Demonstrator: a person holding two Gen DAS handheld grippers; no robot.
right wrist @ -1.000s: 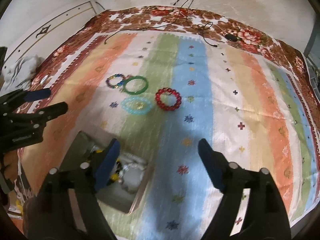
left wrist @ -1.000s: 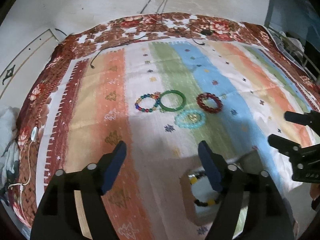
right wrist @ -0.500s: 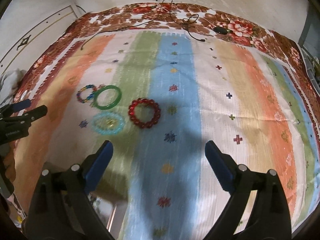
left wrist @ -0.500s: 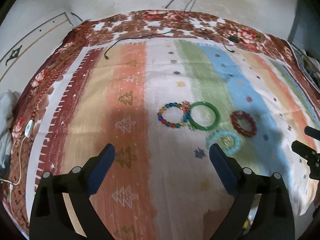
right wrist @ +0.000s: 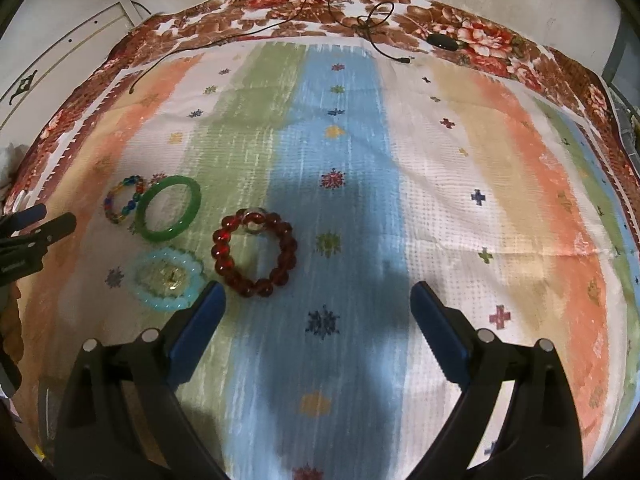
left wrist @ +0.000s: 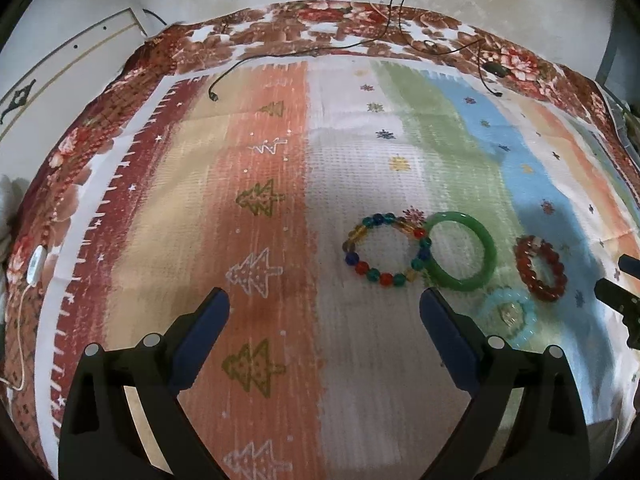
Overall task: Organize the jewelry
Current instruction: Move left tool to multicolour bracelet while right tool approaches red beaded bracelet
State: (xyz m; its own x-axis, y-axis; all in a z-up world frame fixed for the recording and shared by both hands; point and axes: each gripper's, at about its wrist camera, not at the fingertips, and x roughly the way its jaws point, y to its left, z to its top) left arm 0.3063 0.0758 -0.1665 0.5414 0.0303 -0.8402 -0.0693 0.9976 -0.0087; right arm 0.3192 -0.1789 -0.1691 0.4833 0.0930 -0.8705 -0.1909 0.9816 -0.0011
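Both our grippers are spread wide and hold nothing. Ahead of our left gripper, just past its right finger, lie the multicolour bead bracelet and green bangle, touching. The red bead bracelet sits ahead-left of our right gripper, the pale blue bracelet just beside its left finger. We judge the bangle stiff, slick and breakable, best pinched across its rim; the beaded ones look light and floppy, so grab a few beads. The charm inside the blue one is blurred, and we see no box on the striped cloth
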